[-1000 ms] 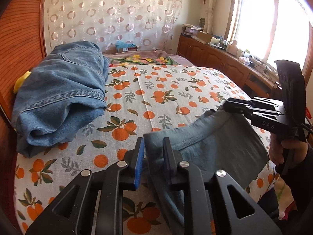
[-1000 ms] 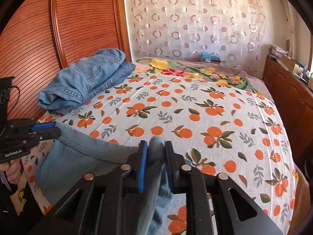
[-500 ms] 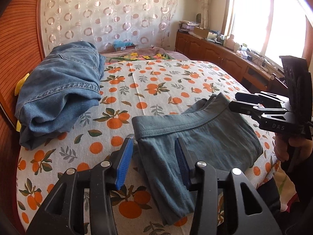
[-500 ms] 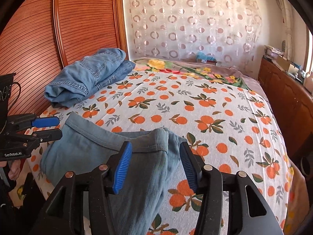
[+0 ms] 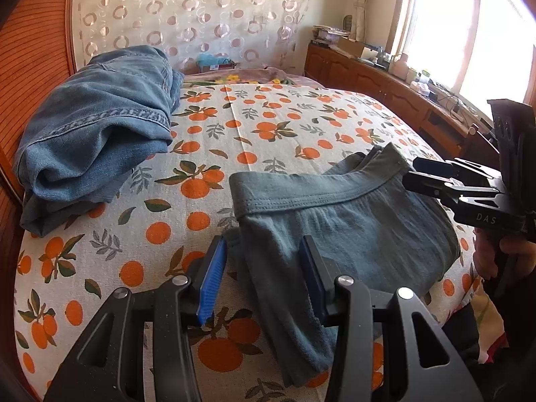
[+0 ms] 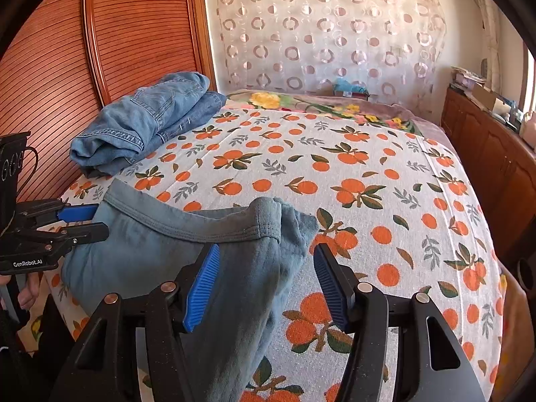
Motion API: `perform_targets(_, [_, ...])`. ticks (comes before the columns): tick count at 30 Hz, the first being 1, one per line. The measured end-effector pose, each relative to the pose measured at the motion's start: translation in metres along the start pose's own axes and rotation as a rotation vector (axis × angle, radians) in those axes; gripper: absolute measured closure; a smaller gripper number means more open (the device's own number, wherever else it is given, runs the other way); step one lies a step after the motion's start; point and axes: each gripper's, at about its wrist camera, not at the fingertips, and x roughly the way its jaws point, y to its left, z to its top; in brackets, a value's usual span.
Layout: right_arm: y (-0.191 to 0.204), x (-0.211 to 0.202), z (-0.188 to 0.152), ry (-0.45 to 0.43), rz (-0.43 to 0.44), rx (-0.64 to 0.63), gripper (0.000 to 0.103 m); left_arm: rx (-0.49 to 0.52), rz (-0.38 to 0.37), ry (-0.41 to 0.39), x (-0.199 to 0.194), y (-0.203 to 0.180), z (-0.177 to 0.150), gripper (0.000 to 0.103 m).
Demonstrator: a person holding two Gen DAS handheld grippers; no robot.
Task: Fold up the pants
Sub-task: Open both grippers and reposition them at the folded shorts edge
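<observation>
Folded grey-green cotton pants lie between the parted left gripper pads; the right gripper is opening, pads off the cloth.

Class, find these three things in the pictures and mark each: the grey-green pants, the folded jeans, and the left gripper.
grey-green pants (image 5: 351, 227): left wrist view, on the flat upper panel.
folded jeans (image 6: 147, 124): right wrist view, on the top fold.
left gripper (image 5: 263, 279): left wrist view, midway between its fingertips.

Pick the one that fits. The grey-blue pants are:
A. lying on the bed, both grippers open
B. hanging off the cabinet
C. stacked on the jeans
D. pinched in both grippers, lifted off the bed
A: the pants lie on the bed, loose between the left gripper's spread fingers; the right gripper is opening.
</observation>
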Motion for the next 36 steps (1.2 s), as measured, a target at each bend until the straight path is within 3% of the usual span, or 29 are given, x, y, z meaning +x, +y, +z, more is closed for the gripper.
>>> perform_targets(20, [-0.003, 0.006, -0.008, 0.006, 0.010, 0.018, 0.040, 0.055, -0.012, 0.067, 0.015, -0.008, -0.003, 0.056])
perform_targets(21, [-0.003, 0.006, -0.009, 0.005, 0.011, 0.018, 0.040, 0.057, -0.012, 0.068, 0.016, -0.008, -0.003, 0.050])
perform_targets(22, [-0.003, 0.006, -0.009, 0.004, 0.010, 0.019, 0.040, 0.056, -0.017, 0.078, 0.017, -0.008, -0.004, 0.029])
perform_targets(23, [-0.003, 0.006, -0.009, 0.003, 0.011, 0.019, 0.040, 0.071, -0.027, 0.077, 0.018, -0.011, -0.006, 0.023])
perform_targets(36, [-0.004, 0.007, -0.008, 0.006, 0.011, 0.021, 0.039, 0.068, -0.015, 0.076, 0.018, -0.014, -0.005, 0.023])
